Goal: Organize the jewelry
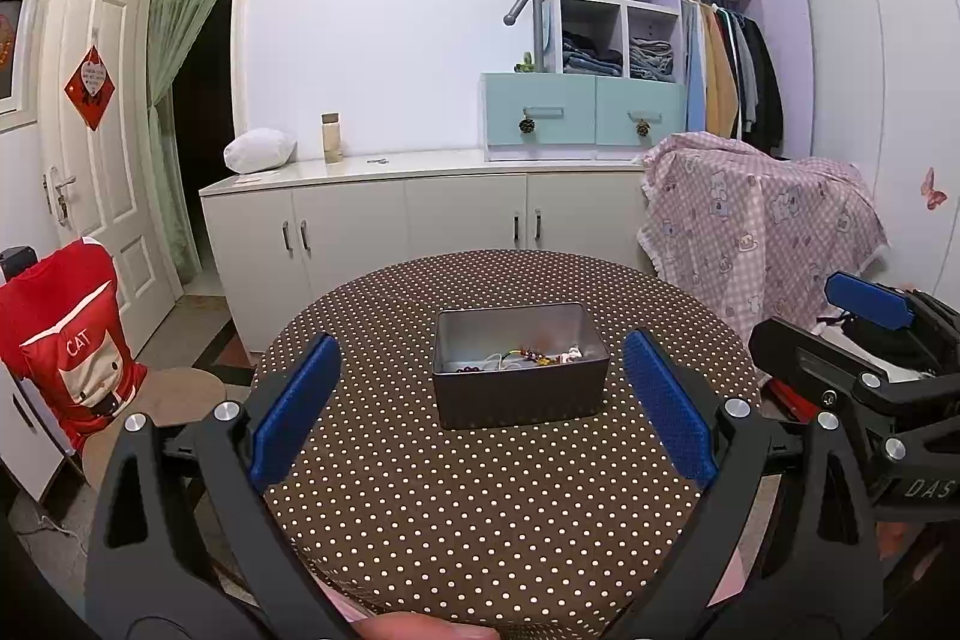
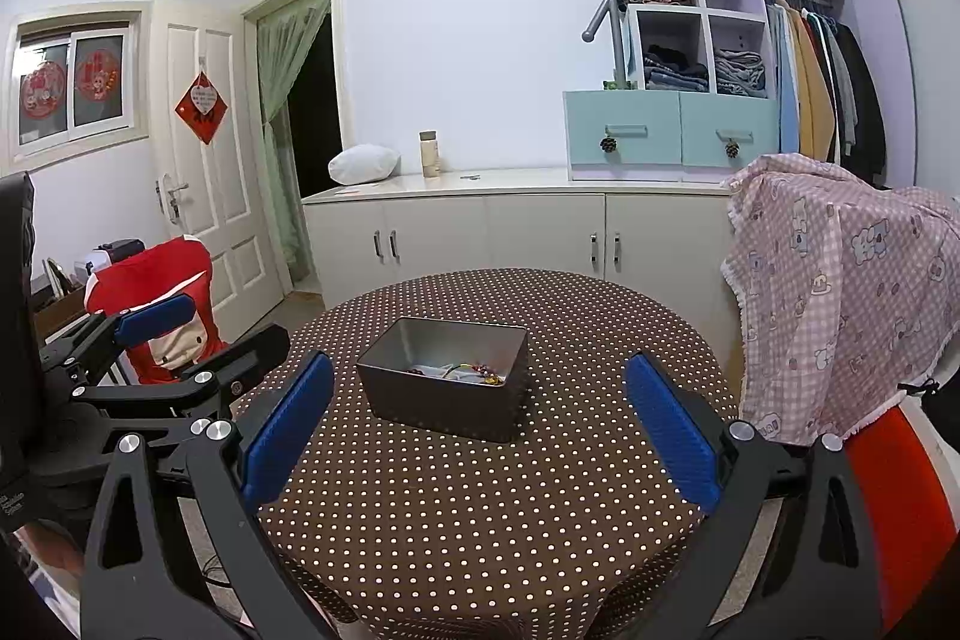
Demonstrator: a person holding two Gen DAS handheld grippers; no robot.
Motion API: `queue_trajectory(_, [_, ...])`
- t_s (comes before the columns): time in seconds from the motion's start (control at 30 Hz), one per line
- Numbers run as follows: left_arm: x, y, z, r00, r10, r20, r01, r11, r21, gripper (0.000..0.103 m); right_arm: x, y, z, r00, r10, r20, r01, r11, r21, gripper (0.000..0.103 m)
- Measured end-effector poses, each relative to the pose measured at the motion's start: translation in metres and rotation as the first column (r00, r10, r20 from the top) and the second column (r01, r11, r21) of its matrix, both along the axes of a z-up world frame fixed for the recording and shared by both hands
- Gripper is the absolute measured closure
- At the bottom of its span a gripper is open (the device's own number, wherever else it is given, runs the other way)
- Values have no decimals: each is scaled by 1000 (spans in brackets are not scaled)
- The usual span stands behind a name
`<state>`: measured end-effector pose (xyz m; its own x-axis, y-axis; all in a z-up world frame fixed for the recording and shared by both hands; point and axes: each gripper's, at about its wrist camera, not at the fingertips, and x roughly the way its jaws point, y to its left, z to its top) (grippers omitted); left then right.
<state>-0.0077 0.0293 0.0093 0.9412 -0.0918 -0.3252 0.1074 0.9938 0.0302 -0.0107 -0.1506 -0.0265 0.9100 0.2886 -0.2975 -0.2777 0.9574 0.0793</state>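
A grey metal box [image 1: 519, 397] [image 2: 444, 403] stands near the middle of a round table with a brown dotted cloth [image 1: 468, 508] [image 2: 480, 508]. Inside it lies a tangle of jewelry [image 1: 528, 357] [image 2: 474, 371]: dark beads, a pale cord, small coloured pieces. My left gripper [image 1: 480, 403] hangs open in front of the box, which shows between its blue pads. My right gripper [image 2: 480, 427] is open too, nearer the table's front, empty. In the left wrist view the right gripper [image 1: 870, 328] shows at the right edge; in the right wrist view the left gripper [image 2: 162, 334] shows at the left.
A chair with a red cover [image 1: 72, 340] [image 2: 156, 304] stands left of the table. A chair draped in pink checked cloth [image 1: 762, 232] [image 2: 840, 292] stands to the right. White cabinets [image 1: 420, 220] [image 2: 510, 232] line the wall behind.
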Motion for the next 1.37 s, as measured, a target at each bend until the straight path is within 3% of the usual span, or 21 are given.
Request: queue_trajectory(1.37, [1, -1, 0, 1000, -7, -1, 7, 1000, -4, 9, -2, 6, -4, 1000, -9, -6, 9, 1000, 0, 9])
